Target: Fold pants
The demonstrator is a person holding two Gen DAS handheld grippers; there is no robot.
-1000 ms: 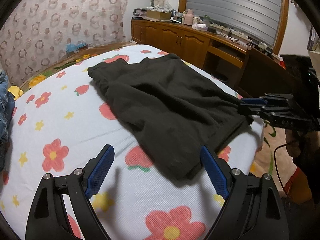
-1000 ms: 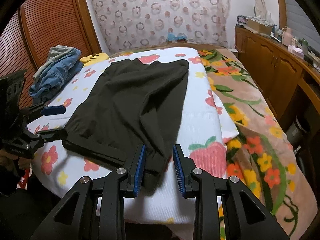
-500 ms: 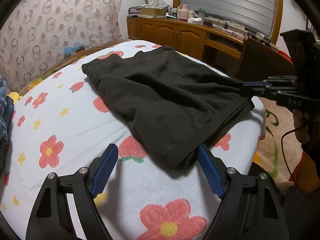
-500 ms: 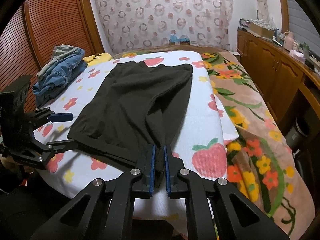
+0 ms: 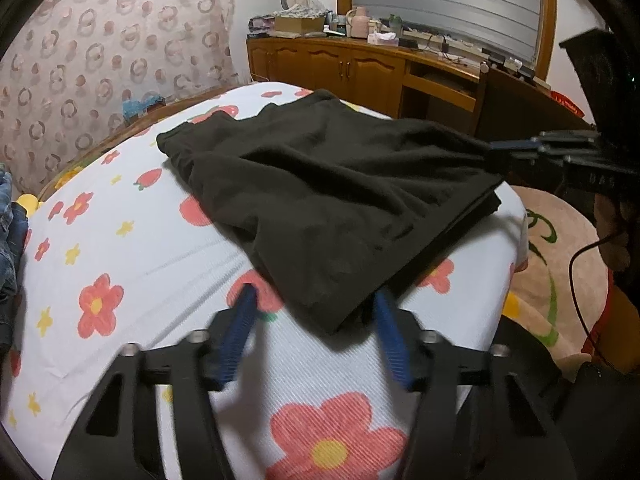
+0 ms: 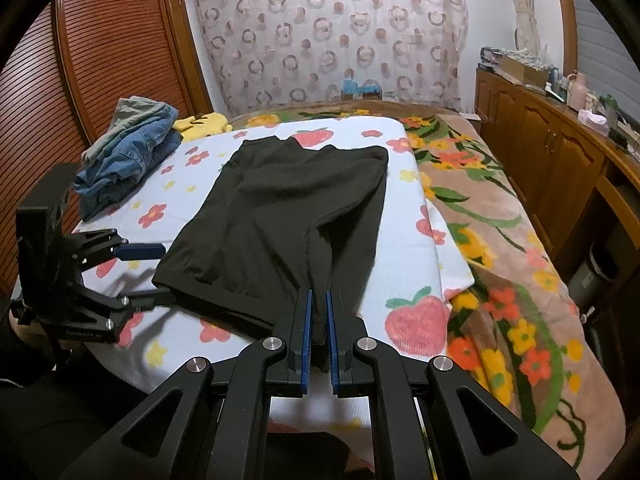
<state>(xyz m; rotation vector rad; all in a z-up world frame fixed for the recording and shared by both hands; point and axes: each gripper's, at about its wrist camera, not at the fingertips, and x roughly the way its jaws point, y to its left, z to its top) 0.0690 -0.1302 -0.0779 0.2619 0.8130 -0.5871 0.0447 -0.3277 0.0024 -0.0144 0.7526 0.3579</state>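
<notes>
The black pants (image 6: 288,216) are lying flat on the bed, on the white sheet with the flowers and strawberries (image 6: 404,248). They already look doubled lengthwise, with the hem end hanging toward me at the near edge of the mattress.

My right tool (image 6: 317,322) is pressed together on the near right corner of the hem, and I can see dark cloth squeezed between the blue pads. The left tool (image 5: 316,322) isn't there yet. Its jaws are closing around the other near corner, which sits between the pads, but they aren't biting it so far as I can tell.

How I'd play this step:
- Let the left one finish closing before lifting anything, otherwise the hem goes up crooked.
- That corner is a few layers thick, so I'd check the pinch catches all of them. In the left wrist view the lower layer peeks out along the edge, and I reckon it could slip free.
- Lift both corners together and level, then carry the hem toward the far waistband end so the edges line up.
- Keep the cloth lightly taut between the two tools so it doesn't sag or drag wrinkles.

The denim pile (image 6: 128,152) off to the left is well apart, so it's not in the way.
</notes>
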